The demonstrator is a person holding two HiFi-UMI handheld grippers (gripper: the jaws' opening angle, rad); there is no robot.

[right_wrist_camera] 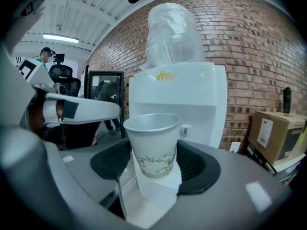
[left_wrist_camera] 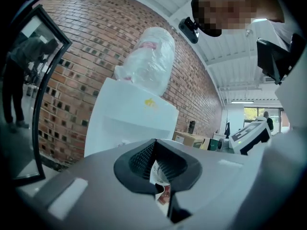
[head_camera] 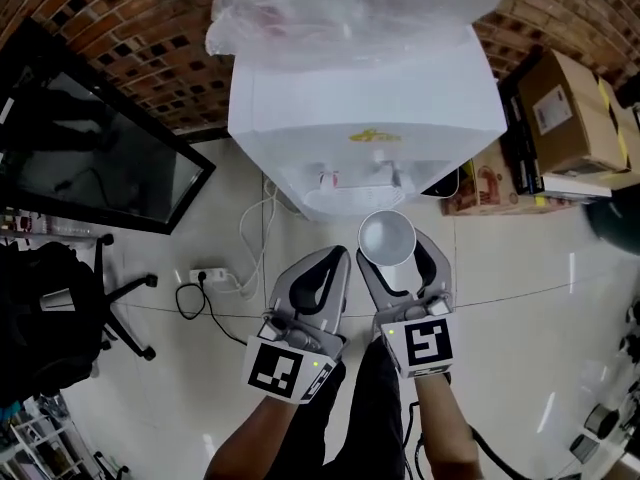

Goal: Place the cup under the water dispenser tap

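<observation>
The right gripper point(head_camera: 396, 250) clasps the paper cup point(head_camera: 387, 236) upright between its jaws, rim up to catch water; the cup looks empty. Beside it, the left gripper point(head_camera: 338, 258) carries nothing, jaws pressed together. Just beyond stands the water dispenser point(head_camera: 365, 98), its taps point(head_camera: 393, 176) not yet over the cup.

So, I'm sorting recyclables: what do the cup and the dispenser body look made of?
The cup looks like paper: matte white, rolled rim, printed leaf sprigs. The dispenser body seems moulded plastic: smooth white panels with a soft sheen.
</observation>
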